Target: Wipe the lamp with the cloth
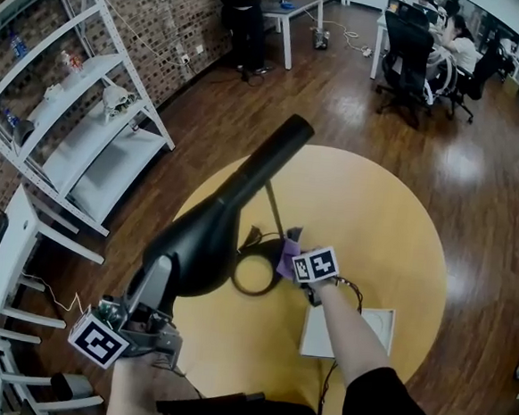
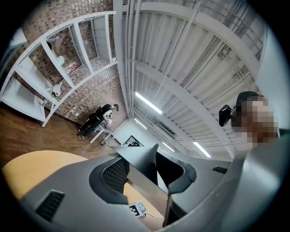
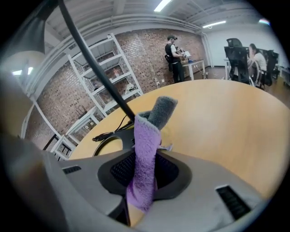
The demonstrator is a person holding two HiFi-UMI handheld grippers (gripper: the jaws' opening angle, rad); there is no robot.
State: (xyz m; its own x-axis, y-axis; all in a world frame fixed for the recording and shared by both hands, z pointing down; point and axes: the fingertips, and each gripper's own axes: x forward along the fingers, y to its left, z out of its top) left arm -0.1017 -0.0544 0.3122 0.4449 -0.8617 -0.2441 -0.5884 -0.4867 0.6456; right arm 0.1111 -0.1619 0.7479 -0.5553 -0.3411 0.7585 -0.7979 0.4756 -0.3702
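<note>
A black desk lamp stands on the round yellow table (image 1: pixel 375 220). Its ring base (image 1: pixel 254 294) lies flat, and a thin stem (image 1: pixel 274 210) rises from it. My left gripper (image 1: pixel 153 285) is shut on the lower end of the long lamp head (image 1: pixel 243 187), which slants up and away. In the left gripper view the jaws (image 2: pixel 152 167) clamp the head's dark edge (image 2: pixel 136 156). My right gripper (image 1: pixel 292 266) is shut on a purple cloth (image 1: pixel 287 249) right beside the ring base. In the right gripper view the cloth (image 3: pixel 146 149) sticks up from the jaws, just short of the stem (image 3: pixel 99 77).
A white sheet or flat box (image 1: pixel 348 334) lies on the table near my right forearm. A cable (image 3: pixel 106 131) runs off the lamp base. White shelving (image 1: pixel 86 135) lines the brick wall on the left. People, desks and office chairs (image 1: pixel 405 61) are at the far end of the room.
</note>
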